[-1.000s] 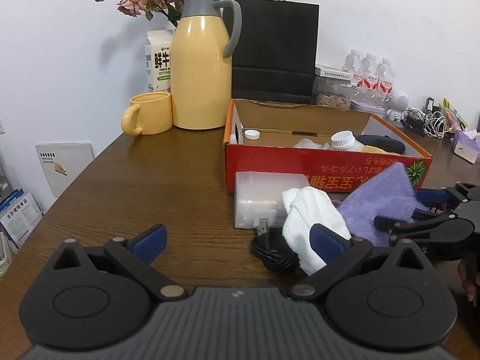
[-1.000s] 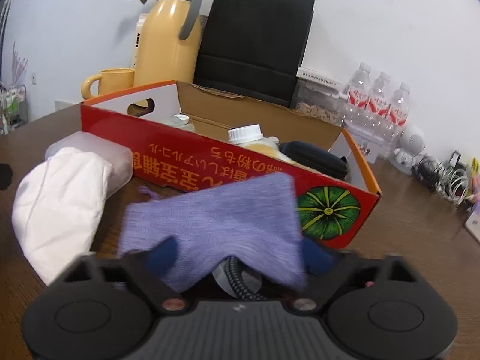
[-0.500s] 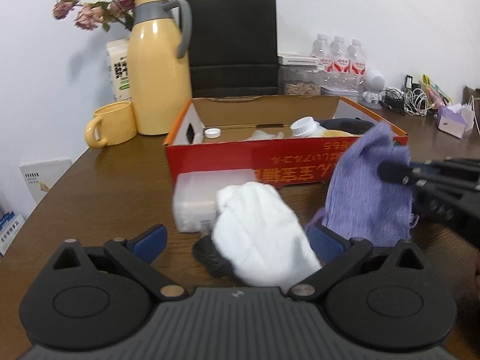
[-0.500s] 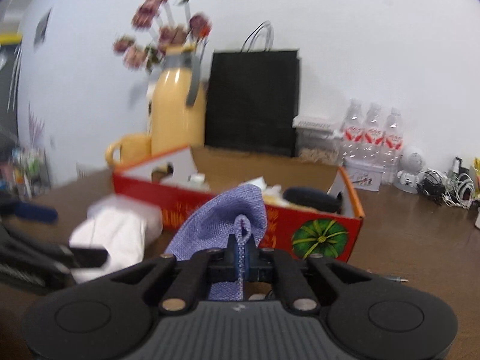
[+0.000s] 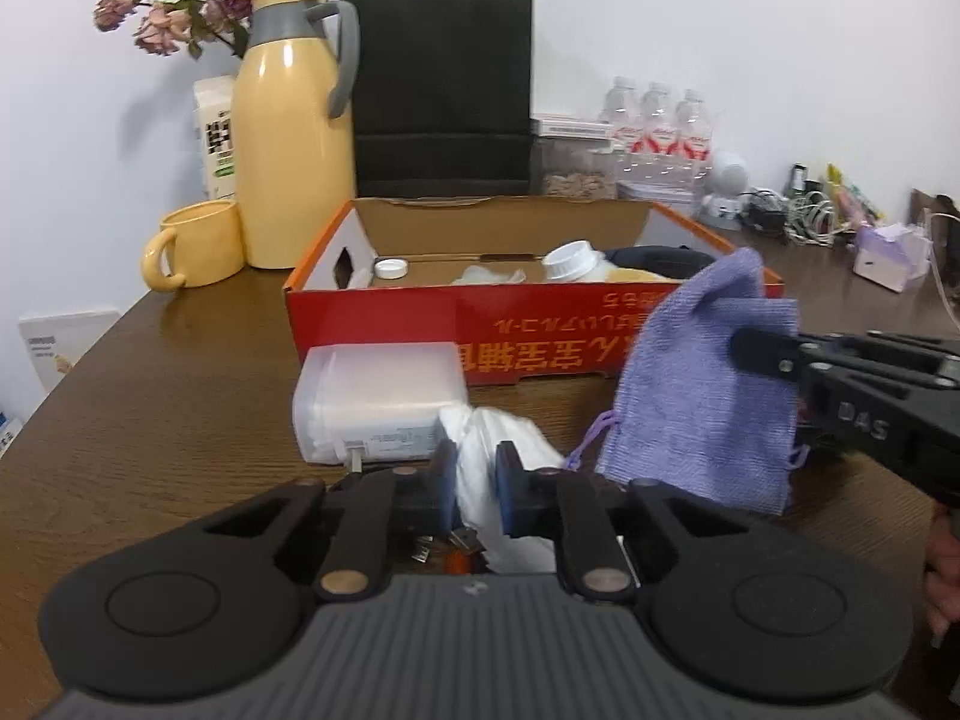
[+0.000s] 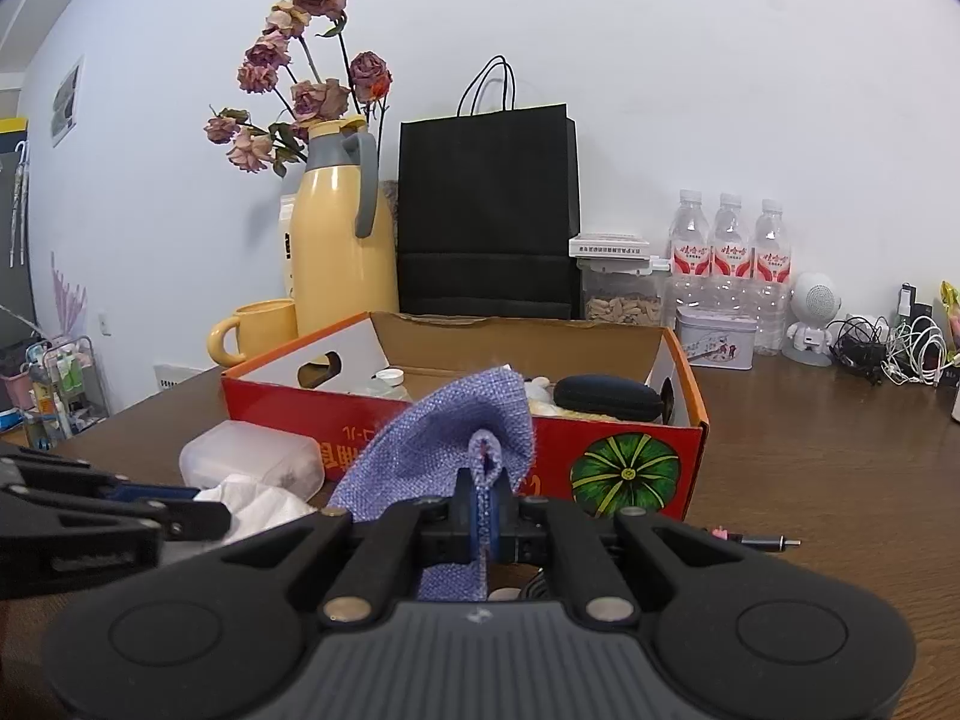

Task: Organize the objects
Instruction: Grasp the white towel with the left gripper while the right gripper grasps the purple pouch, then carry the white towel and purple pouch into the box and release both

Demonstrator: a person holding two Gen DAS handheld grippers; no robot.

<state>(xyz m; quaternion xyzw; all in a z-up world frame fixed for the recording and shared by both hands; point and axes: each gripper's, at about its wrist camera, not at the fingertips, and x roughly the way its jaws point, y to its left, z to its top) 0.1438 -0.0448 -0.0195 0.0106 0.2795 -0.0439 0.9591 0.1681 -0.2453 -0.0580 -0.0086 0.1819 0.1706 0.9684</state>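
A white cloth (image 5: 510, 432) lies on the brown table in front of a translucent plastic box (image 5: 378, 396). My left gripper (image 5: 474, 480) is closing its jaws, and the blue pads press the cloth's near fold. To its right my right gripper (image 6: 489, 510) is shut on a purple woven cloth (image 6: 456, 426), holding it up off the table in front of the red cardboard box (image 5: 384, 324). In the left wrist view the purple cloth (image 5: 702, 396) hangs from the right gripper (image 5: 744, 348). The box holds a white-capped bottle (image 5: 570, 261) and a dark case (image 6: 606, 396).
Behind the box stand a yellow thermos (image 5: 288, 150), a yellow mug (image 5: 198, 246), a black paper bag (image 5: 444, 96) and water bottles (image 6: 729, 252). Tangled cables (image 6: 894, 354) sit at the far right. A cable plug (image 6: 762, 540) lies on the table beside my right gripper.
My left gripper moved in over the white cloth and shut on it. My right gripper shut on the purple cloth and lifted it off the table.
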